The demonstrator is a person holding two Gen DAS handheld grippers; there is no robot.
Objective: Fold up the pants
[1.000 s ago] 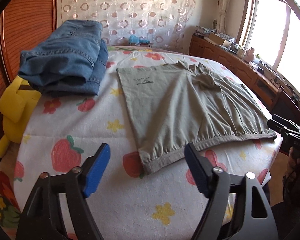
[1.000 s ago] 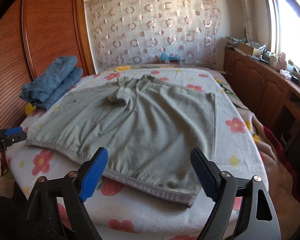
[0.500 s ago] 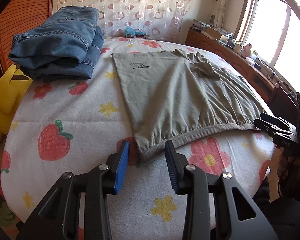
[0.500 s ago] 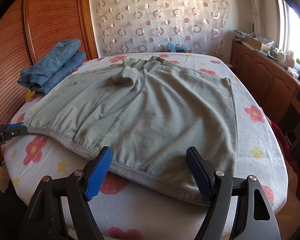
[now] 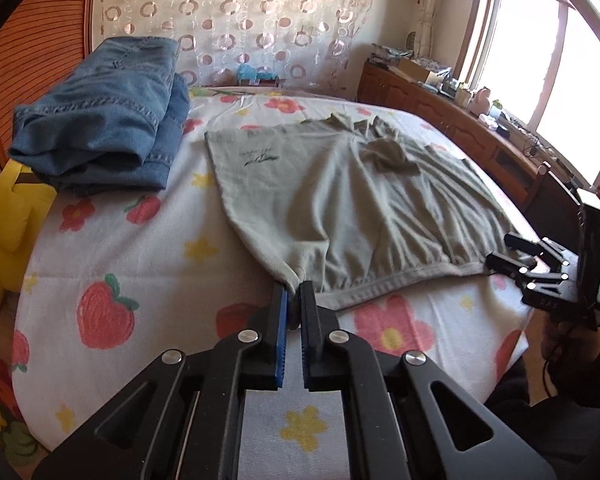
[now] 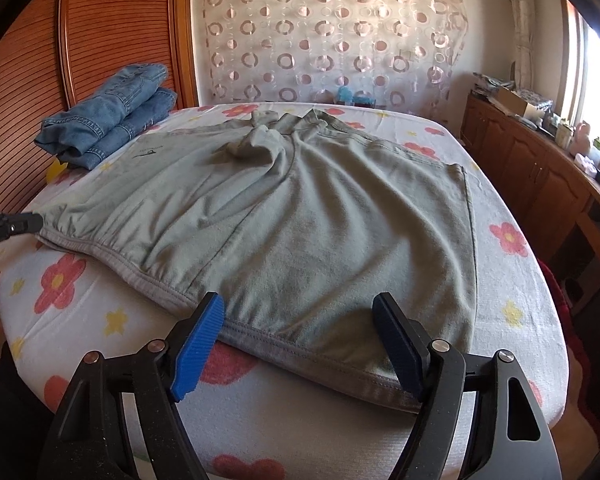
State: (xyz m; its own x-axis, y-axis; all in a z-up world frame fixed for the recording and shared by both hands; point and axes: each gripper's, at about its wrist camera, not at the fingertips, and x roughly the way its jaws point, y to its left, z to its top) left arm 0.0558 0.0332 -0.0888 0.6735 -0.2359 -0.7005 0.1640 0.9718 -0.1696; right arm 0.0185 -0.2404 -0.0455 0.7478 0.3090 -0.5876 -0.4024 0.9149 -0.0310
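Grey-green pants (image 5: 352,196) lie spread flat on the flowered bed sheet (image 5: 140,264), waistband toward me. My left gripper (image 5: 294,292) is shut on the left corner of the waistband, which is pinched and lifted a little. My right gripper (image 6: 300,320) is open, its blue pads straddling the waistband (image 6: 300,350) near the right corner of the pants (image 6: 300,208). The right gripper also shows in the left wrist view (image 5: 504,256), at the waistband's far end. The left gripper's tip shows in the right wrist view (image 6: 28,222).
Folded blue jeans (image 5: 104,120) lie at the back left of the bed, also in the right wrist view (image 6: 112,116). A yellow plush toy (image 5: 8,216) hangs at the left edge. A wooden cabinet (image 6: 540,168) runs along the right wall under the window.
My left gripper closed from wide open onto the waistband's left corner and lifted it slightly. My right gripper moved forward over the waistband's right end, staying open.
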